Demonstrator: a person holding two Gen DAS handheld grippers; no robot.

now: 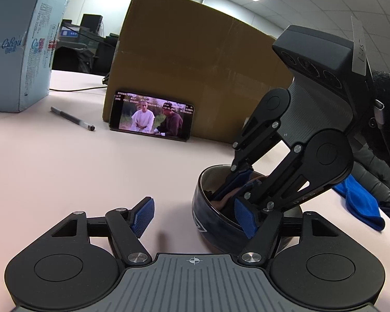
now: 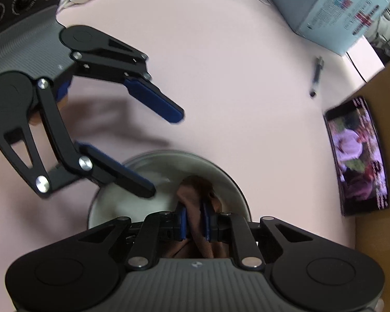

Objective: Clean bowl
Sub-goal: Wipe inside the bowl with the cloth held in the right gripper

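A bowl (image 1: 208, 218), dark blue outside and pale inside (image 2: 111, 202), stands on the pink table. Steeply tilted down, my right gripper (image 2: 193, 222) is inside it, shut on a brown cloth (image 2: 192, 189) that is bunched between the blue pads. In the left wrist view that same right gripper (image 1: 221, 197) comes down from the upper right, its tips hidden below the rim. My left gripper (image 1: 193, 217) is open and straddles the bowl's near-left wall. One finger (image 2: 132, 179) is over the rim and the other pad (image 1: 143, 215) stands clear on the table side.
A phone (image 1: 152, 118) playing video leans on a big cardboard box (image 1: 195, 65) behind the bowl. A pen (image 1: 72, 118) and a light blue carton (image 1: 15, 52) lie to the left. A blue cloth (image 1: 358, 202) hangs at the table's right edge.
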